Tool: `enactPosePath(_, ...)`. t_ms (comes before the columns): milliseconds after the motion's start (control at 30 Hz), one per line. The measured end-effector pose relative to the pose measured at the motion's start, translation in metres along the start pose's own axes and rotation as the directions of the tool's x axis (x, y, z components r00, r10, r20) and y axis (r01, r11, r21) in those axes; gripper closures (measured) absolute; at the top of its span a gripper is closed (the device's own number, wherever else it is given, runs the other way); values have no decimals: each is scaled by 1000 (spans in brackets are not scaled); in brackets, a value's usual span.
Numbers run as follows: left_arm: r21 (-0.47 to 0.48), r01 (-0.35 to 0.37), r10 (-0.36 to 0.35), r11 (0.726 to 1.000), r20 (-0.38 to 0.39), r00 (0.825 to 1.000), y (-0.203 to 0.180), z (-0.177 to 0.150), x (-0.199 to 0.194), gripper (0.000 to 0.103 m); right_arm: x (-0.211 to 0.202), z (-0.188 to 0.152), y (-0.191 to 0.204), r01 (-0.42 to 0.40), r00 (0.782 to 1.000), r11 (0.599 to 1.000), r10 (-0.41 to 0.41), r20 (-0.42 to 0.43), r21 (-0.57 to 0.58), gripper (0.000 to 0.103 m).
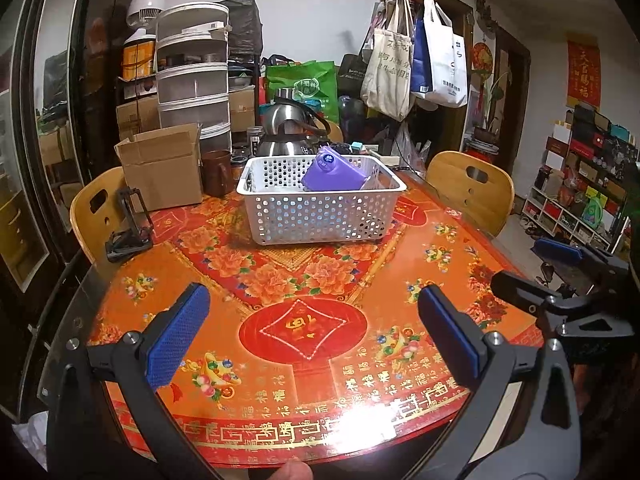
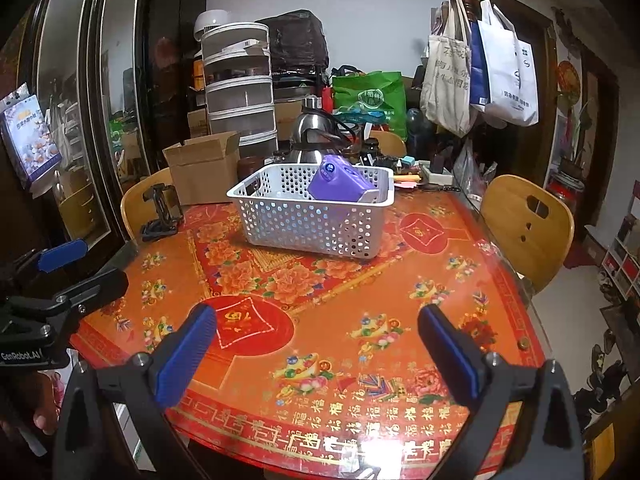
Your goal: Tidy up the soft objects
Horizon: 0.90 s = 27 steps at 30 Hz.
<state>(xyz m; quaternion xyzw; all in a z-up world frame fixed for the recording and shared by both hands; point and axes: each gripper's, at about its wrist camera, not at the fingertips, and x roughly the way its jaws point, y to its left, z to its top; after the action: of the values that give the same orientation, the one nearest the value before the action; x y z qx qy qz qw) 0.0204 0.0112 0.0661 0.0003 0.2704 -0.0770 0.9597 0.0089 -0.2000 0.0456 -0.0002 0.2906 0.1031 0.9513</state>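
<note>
A white perforated basket stands on the red patterned table, also in the right wrist view. A purple soft pack leans inside it against the right side, and shows in the right wrist view. My left gripper is open and empty, held over the table's near edge. My right gripper is open and empty too, beside it. Each gripper shows at the edge of the other's view: the right one, the left one.
A cardboard box, a brown mug, a steel kettle and clutter stand behind the basket. A black phone stand sits at the table's left. Wooden chairs flank the table. Bags hang on a coat rack.
</note>
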Motion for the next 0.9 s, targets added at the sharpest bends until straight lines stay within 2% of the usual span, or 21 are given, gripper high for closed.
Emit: enactPosePath(900, -3, -5, 5, 1000, 6, 1000, 5, -3, -2, 0, -2, -2, 0, -5, 1000, 1000, 5, 0, 0, 2)
